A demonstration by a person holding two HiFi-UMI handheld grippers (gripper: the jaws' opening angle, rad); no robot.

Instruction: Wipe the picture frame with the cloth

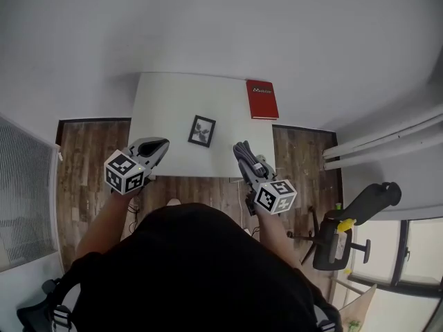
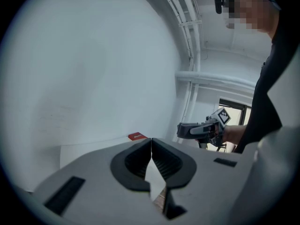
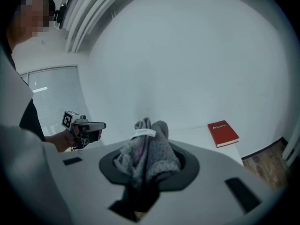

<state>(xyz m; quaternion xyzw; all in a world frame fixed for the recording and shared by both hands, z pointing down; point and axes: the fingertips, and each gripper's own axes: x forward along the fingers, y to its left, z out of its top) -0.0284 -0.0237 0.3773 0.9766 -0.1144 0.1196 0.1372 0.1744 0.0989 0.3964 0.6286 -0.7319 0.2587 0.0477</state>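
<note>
A small dark picture frame (image 1: pixel 201 131) lies flat near the middle of the white table (image 1: pixel 166 102). My left gripper (image 1: pixel 163 144) hovers at the table's near left edge, shut with nothing between its jaws (image 2: pixel 151 146). My right gripper (image 1: pixel 239 148) hovers at the near right edge, shut on a bunched grey cloth (image 3: pixel 147 151) with a white tag. Both grippers are short of the frame, one on each side. Neither gripper view shows the frame.
A red book (image 1: pixel 261 99) lies at the table's far right corner, also seen as the red book (image 3: pixel 223 133). A black office chair (image 1: pixel 346 230) stands on the wooden floor to the right. A white wall rises behind the table, and pipes run along the right.
</note>
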